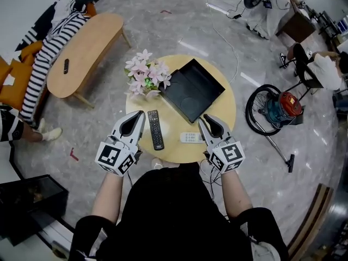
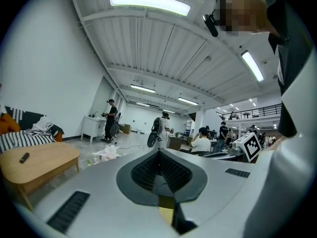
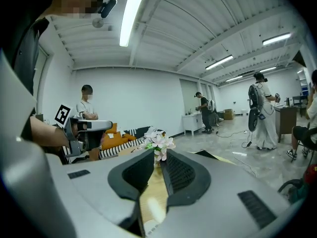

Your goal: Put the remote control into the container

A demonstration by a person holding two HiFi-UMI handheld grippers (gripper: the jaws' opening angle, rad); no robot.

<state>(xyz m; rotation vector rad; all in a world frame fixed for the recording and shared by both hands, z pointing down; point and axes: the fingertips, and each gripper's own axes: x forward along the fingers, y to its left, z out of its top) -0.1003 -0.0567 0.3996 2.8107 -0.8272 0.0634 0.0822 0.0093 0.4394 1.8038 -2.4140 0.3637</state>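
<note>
Two remotes lie on the round yellow table (image 1: pixel 225 110): a black remote (image 1: pixel 155 129) left of centre and a white remote (image 1: pixel 191 137) near the front edge. The black container (image 1: pixel 191 89), a shallow square tray, sits empty at the back of the table. My left gripper (image 1: pixel 138 115) hovers just left of the black remote, its jaws (image 2: pixel 159 155) closed together with nothing between them. My right gripper (image 1: pixel 205 120) hangs just right of the white remote, apart from it. Its jaws (image 3: pixel 159 157) stand a narrow slit apart, with only tabletop and flowers visible through the gap.
A bunch of pink flowers (image 1: pixel 147 73) stands at the table's back left, beside the container. A wooden bench (image 1: pixel 81 53) with striped clothing is at the far left. A vacuum cleaner (image 1: pixel 278 107) lies on the floor to the right. Several people stand in the room.
</note>
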